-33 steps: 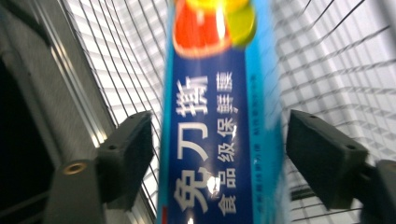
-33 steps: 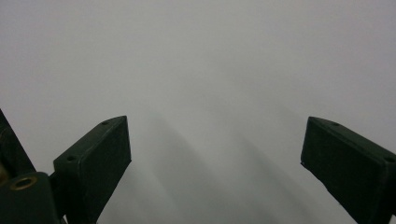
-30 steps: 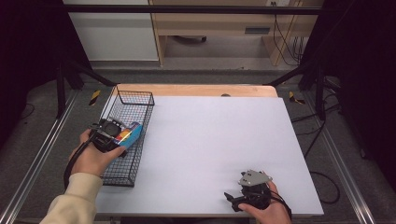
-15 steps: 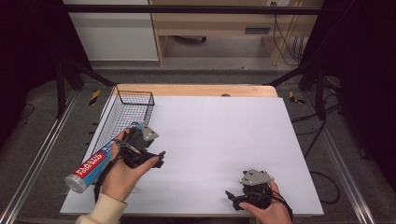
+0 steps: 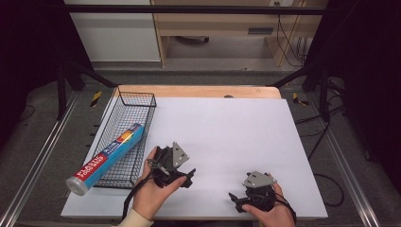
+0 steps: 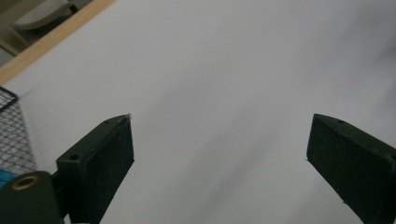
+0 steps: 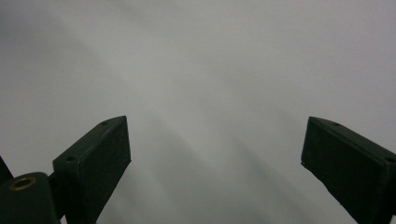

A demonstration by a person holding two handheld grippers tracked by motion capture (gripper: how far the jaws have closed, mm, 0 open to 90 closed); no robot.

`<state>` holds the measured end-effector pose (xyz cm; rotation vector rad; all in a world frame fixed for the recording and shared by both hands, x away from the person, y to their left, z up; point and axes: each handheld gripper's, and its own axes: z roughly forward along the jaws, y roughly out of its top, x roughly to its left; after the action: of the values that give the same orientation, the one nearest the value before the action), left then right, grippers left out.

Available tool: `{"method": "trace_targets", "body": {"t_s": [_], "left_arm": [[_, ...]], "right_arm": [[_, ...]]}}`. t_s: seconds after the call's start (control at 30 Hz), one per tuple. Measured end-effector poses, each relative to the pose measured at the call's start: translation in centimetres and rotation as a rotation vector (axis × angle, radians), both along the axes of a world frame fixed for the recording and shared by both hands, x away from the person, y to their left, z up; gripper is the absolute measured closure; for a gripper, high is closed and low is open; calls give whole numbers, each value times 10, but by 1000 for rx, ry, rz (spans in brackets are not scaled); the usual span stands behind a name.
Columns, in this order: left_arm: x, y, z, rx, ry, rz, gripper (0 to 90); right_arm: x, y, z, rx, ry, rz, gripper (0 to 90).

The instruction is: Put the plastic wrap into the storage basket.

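Mia: Plastic food wrap box (image 5: 106,159) lies in the wire basket (image 5: 142,99) at the left side of the white table (image 5: 227,127). One end rests inside the basket, and the other end pokes out over the near rim.

Ben: Where is the left gripper (image 5: 182,174)?

Mia: It sits on the table just to the right of the basket, apart from the box. Its jaws have just been opening. In the left gripper view (image 6: 219,154) they stand wide apart, with bare table between them.

Ben: And the right gripper (image 5: 239,201)?

Mia: It rests near the front edge of the table, well apart from the box. In the right gripper view (image 7: 215,154) its jaws are wide apart too, over bare table.
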<state>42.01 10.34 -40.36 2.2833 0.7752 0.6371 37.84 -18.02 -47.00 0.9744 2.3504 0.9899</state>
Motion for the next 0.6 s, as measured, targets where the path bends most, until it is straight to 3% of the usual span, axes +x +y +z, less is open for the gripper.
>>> {"method": "trace_targets", "body": {"t_s": [0.27, 0.37, 0.43, 0.47, 0.6], "left_arm": [[-8, 15, -34, -64, 12, -18, 58], [-8, 19, -36, -33, 16, -23, 59], [-9, 23, -35, -36, -20, -8, 59], [-11, 25, -35, -18, -33, -5, 59], [-16, 32, -39, -9, -44, 11, 59]], "right_arm": [[3, 1, -1, -20, -11, -7, 83], [6, 2, -2, -31, -7, -20, 83], [7, 3, -2, -34, -7, -34, 82], [8, 4, -2, -34, -8, -36, 82], [6, 3, -1, -38, -9, -34, 82]]}}
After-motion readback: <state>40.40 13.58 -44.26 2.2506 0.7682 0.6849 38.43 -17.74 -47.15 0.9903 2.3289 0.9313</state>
